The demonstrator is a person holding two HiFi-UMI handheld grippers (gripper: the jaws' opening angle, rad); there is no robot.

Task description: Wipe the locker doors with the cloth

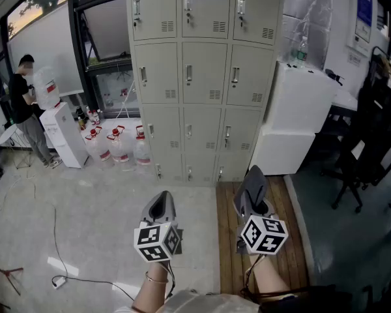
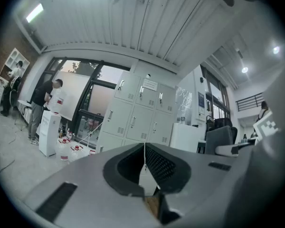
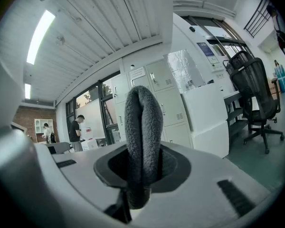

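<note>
The beige-grey lockers (image 1: 205, 77) stand ahead in three columns of closed doors, each door with a small handle and vent slots. They also show in the left gripper view (image 2: 142, 113) and behind the cloth in the right gripper view (image 3: 168, 103). A dark grey fleecy cloth (image 3: 142, 127) is folded between the jaws of my right gripper (image 3: 142, 172), which is shut on it. In the head view the cloth (image 1: 253, 182) covers that gripper's tip, well short of the lockers. My left gripper (image 1: 159, 208) (image 2: 144, 152) is shut with nothing in it, and is held level with the right one.
A person (image 1: 26, 109) stands at a white water dispenser (image 1: 65, 134) at the left, with several water jugs (image 1: 117, 145) on the floor. White cabinets (image 1: 293, 119) adjoin the lockers' right side. A black office chair (image 1: 371, 135) is further right. A cable (image 1: 58, 280) lies on the floor.
</note>
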